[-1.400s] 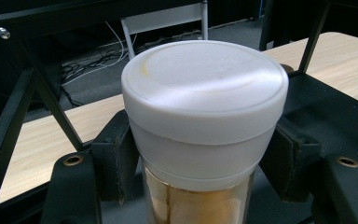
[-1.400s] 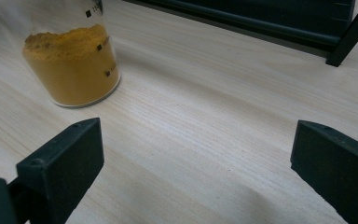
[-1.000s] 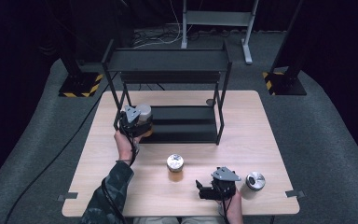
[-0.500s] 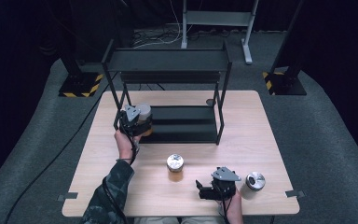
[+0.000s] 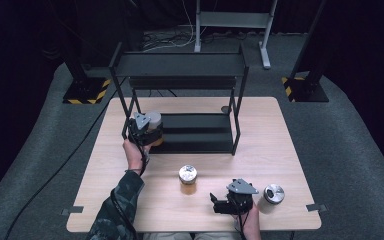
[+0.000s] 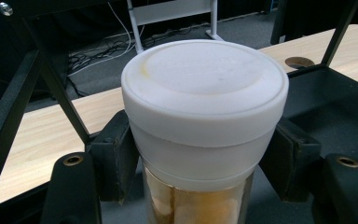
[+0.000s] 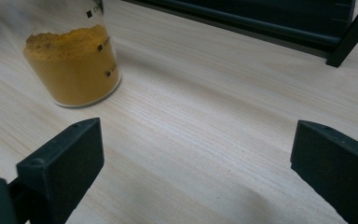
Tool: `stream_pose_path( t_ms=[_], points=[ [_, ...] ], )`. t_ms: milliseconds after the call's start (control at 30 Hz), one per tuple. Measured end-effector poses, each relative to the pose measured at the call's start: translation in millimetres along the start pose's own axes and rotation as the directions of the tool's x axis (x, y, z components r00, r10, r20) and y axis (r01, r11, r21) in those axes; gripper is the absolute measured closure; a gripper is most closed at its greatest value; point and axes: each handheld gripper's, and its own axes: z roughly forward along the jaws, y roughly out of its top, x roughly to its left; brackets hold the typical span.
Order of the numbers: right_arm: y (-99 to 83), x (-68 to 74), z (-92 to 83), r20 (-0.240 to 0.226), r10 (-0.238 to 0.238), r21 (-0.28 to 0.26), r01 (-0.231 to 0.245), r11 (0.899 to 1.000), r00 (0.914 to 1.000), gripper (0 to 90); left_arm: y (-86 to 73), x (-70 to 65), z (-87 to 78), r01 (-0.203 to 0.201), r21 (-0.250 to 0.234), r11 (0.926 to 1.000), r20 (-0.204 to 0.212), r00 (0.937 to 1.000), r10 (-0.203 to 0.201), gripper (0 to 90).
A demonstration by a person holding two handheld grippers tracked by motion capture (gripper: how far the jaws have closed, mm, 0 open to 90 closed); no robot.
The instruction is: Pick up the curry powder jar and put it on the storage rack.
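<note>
High view: left tool (image 5: 147,131) holds white-lidded jar (image 5: 154,120) at left end of black rack (image 5: 180,65), over lower shelf (image 5: 200,132). Right tool (image 5: 225,205) low on worktop (image 5: 280,145), between yellow-powder jar (image 5: 188,179) and metal-capped jar (image 5: 271,196).

Left gripper view: jaws clamped on white-lidded jar (image 6: 204,121) just under lid. Judged: glass, stiff, smooth, breakable, part-filled, moderate weight; grip below lid rim resists slipping.

Right gripper view: jaws apart, nothing between; yellow-powder jar (image 7: 72,65) ahead.

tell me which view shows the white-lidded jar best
The left gripper view: the white-lidded jar sits close up, clamped between the jaws. The high view shows it small at the rack's lower shelf.
</note>
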Motion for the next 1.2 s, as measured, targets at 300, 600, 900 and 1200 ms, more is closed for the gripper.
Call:
stream_pose_path(
  t_ms=[300,600,900,1200],
  points=[
    [0.0,-0.1,0.0,-0.001,0.000,0.000,0.000,1.000,1.0000,1.8,1.7,1.5,3.1,0.000,0.010,1.0000,-0.007,1.0000,0.000,34.4],
    [-0.1,-0.2,0.0,-0.001,-0.001,0.000,0.001,1.000,1.0000,1.8,1.8,2.5,6.6,0.004,0.015,0.9999,-0.014,0.9999,-0.004,34.4],
    [-0.2,-0.1,-0.2,-0.001,-0.001,-0.001,0.001,1.000,1.0000,1.8,-0.1,1.8,12.2,0.021,0.021,0.9996,-0.019,0.9996,-0.021,34.4],
    [-0.4,-0.2,-0.3,-0.001,-0.001,-0.002,0.001,1.000,1.0000,1.8,-2.1,3.5,16.8,0.038,0.028,0.9989,-0.020,0.9991,-0.038,34.4]
  ],
)
